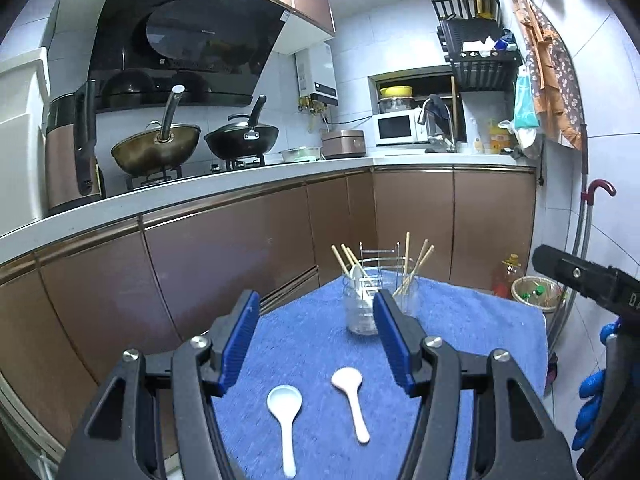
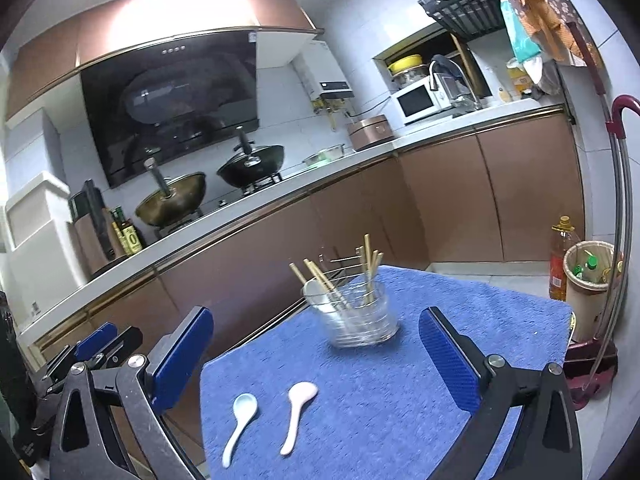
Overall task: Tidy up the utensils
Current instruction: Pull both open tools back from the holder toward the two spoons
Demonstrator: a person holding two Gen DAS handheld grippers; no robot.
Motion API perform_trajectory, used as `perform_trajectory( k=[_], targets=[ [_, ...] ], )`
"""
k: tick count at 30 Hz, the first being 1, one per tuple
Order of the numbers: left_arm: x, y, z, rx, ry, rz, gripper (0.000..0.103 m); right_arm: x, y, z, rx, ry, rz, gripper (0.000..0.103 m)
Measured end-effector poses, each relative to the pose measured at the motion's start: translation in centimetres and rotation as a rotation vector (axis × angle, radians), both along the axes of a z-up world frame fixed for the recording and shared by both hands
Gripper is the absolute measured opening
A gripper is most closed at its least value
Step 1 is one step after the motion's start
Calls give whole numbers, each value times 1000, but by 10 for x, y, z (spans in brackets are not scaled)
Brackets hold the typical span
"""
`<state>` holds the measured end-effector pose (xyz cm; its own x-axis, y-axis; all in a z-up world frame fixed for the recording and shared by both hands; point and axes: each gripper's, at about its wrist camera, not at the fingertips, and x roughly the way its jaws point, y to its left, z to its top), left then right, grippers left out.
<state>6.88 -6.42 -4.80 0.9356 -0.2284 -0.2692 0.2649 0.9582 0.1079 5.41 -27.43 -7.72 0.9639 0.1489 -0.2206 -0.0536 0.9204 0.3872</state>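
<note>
Two spoons on blue surface, near edge: white spoon (image 1: 285, 414) left, pink spoon (image 1: 351, 400) right, handles pointing near. Jars (image 1: 362, 304) far. Left gripper (image 1: 316, 340) directly over spoons, jaws part-open, empty. Right gripper (image 2: 316, 356) wide open, empty.

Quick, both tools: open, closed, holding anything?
Left tool: open, empty, above the blue towel.
Right tool: wide open, empty.

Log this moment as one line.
left hand-held gripper: open | right hand-held gripper: open | two spoons: on towel
</note>
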Motion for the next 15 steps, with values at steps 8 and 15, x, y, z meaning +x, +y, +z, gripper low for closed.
perform_trajectory(
  k=[8,15],
  targets=[
    [-22,31,-4,-18,7,46,63,-4,25,-12,-14,31,73,103],
    [-16,45,-14,-35,69,92,64,0,33,-23,-24,75,116,103]
  ],
)
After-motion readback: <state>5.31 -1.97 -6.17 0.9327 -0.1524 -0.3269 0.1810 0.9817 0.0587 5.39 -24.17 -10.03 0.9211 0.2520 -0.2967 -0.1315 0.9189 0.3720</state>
